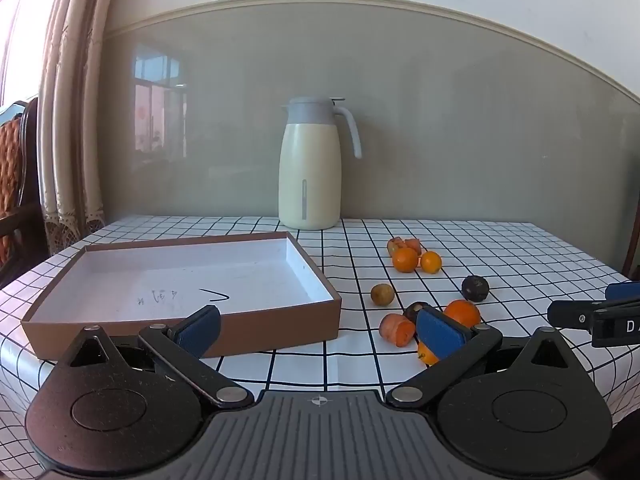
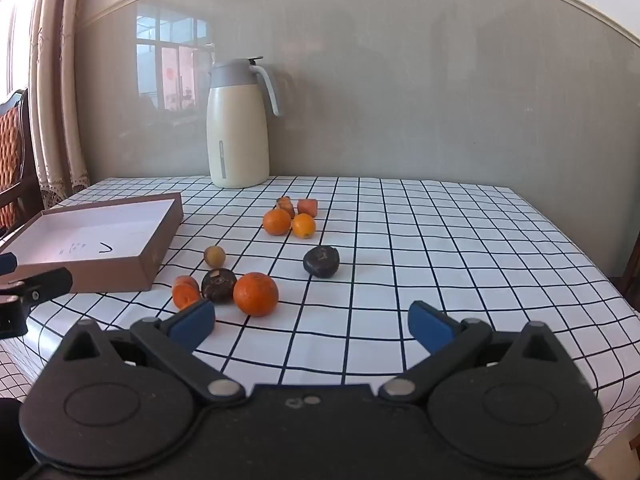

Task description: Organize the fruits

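Your left claw [image 1: 318, 330] and right claw [image 2: 311, 324] both hang spread apart and empty, so you are at the start: nothing lies in the brown cardboard box [image 1: 256, 322] on the desk [image 2: 440, 260]. Your next move calls for closing on one fruit beside the box, likely the near orange [image 2: 255, 294]. I count four oranges or tangerines, three reddish-orange pieces, two dark fruits and one tan one.
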